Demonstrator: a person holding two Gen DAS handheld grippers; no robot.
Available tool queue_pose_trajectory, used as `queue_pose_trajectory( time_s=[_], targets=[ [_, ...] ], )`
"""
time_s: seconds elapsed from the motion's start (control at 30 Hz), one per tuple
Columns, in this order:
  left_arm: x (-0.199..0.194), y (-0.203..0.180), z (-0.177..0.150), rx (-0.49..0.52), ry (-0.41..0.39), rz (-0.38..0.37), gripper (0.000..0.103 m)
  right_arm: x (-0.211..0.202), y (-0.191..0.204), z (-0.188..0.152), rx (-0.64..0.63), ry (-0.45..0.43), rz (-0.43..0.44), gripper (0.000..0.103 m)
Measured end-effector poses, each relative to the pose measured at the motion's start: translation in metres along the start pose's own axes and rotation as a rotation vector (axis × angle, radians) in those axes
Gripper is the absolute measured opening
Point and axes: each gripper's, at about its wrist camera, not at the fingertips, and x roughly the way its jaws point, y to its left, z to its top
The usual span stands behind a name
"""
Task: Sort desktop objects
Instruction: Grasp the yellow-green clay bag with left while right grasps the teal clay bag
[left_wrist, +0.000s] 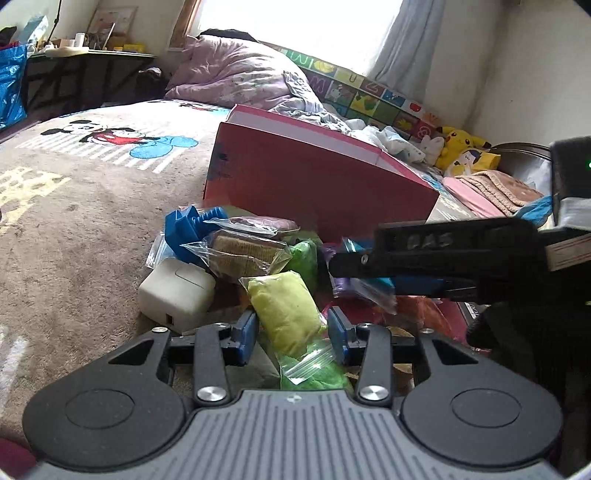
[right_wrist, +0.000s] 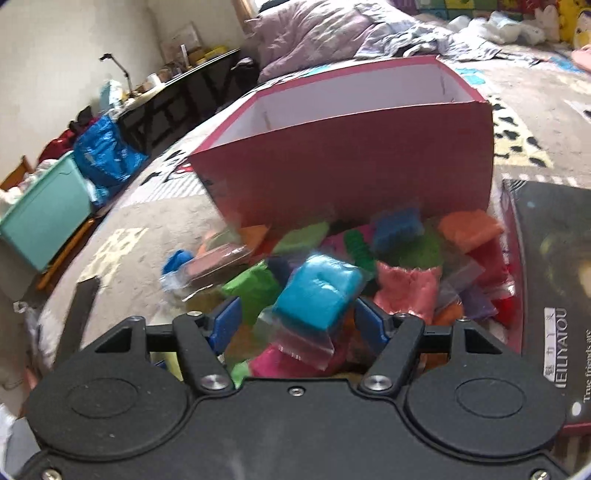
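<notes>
The dark box lid (right_wrist: 550, 295) at the right of the pile reads "MEILIYATOU" in white, with "True friends are" beside it. The other gripper's black body (left_wrist: 443, 243) carries faint raised letters, perhaps "GAS".

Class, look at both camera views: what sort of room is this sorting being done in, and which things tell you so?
Most likely a bedroom, probably a child's. The work is done on a bed with a Mickey Mouse blanket, a rumpled lilac duvet lies at its far end, and a Pikachu plush sits by the wall.

red box wall (right_wrist: 354, 162) blocks ahead; open blanket (left_wrist: 74, 221) lies left of the packet heap (right_wrist: 332, 266).
</notes>
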Motion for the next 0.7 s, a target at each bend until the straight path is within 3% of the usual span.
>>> queue_pose_trajectory(
  time_s=[0.1, 0.3, 0.7],
  targets=[
    [-0.002, 0.001, 0.0, -0.002, -0.004, -0.008, 0.038, 0.002, -0.006, -0.003, 0.003, -0.012, -0.007, 0.042],
    [-0.008, 0.0, 0.002, -0.006, -0.017, -0.023, 0.038, -0.022, -0.019, -0.005, -0.007, -0.071, 0.022, 0.041],
    [-0.022, -0.009, 0.015, -0.003, -0.045, -0.012, 0.037, -0.072, -0.052, -0.026, 0.062, -0.169, 0.202, 0.041]
  ],
)
